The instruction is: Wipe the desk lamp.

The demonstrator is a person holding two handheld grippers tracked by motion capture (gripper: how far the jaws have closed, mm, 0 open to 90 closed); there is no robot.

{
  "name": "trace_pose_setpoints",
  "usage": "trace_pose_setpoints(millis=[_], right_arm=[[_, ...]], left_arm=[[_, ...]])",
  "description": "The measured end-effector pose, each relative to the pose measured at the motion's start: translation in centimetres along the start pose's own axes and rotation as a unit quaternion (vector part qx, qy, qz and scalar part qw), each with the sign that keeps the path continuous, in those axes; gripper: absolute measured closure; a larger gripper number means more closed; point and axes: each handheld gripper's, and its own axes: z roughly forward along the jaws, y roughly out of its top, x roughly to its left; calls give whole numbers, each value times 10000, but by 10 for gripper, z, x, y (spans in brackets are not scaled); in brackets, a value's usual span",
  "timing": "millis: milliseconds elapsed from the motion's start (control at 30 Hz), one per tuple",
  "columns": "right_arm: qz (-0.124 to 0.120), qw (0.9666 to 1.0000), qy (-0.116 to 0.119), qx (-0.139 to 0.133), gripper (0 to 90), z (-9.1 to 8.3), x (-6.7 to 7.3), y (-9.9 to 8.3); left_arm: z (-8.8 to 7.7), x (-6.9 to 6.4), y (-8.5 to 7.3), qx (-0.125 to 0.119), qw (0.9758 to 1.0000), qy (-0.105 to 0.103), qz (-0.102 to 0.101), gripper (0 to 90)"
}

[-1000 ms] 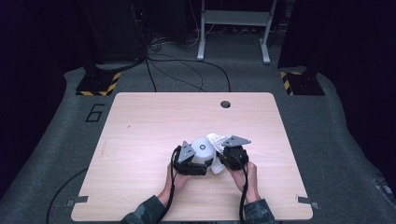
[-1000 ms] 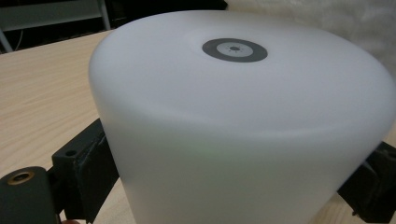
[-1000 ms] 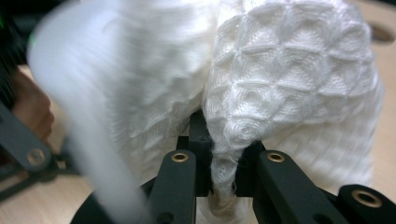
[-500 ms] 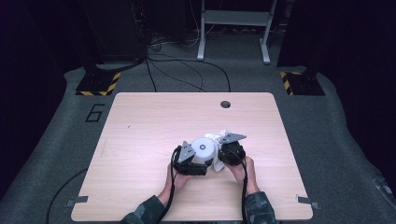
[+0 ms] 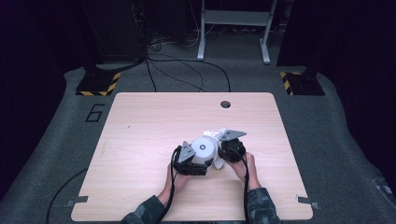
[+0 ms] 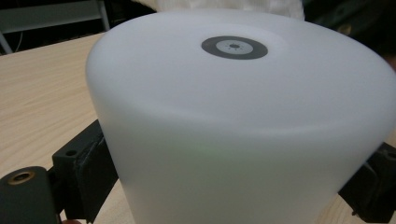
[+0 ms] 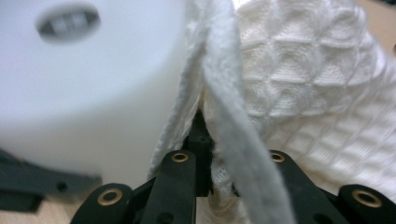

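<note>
A white cylinder (image 5: 204, 148) with a small grey disc on its top stands on the wooden table (image 5: 140, 130). My left gripper (image 5: 189, 162) is shut on it; in the left gripper view the cylinder (image 6: 233, 116) sits between the black pads (image 6: 86, 165). My right gripper (image 5: 232, 149) is just right of the cylinder, shut on a white waffle-weave cloth (image 5: 217, 135). In the right gripper view its jaws (image 7: 203, 135) pinch a fold of the cloth (image 7: 299, 79), which lies against the side of the cylinder (image 7: 93, 84).
A round cable hole (image 5: 225, 104) lies near the table's far edge. Beyond the table are dark floor, cables and two stands with yellow-black striped feet (image 5: 95, 86). A person's forearms come in at the table's near edge.
My right gripper has moved a little up and to the left with the cloth, along the cylinder's side. The left gripper and the cylinder have stayed in place.
</note>
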Motion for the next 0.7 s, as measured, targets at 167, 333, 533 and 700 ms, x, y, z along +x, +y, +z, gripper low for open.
trace_pose_setpoints(millis=[167,333,533,700], right_arm=[[-189,9996,162,132,819,6,-7,10],[-40,9981,299,528,819,29,-11,-4],[263,9978,287,544,818,25,-5,-25],[584,9971,203,446,817,11,11,-45]], left_arm=[[0,0,0,0,10000,6,11,78],[0,0,0,-25,10000,-8,2,78],[-1,1,0,51,9999,-81,35,78],[0,0,0,-9,10000,-29,4,79]])
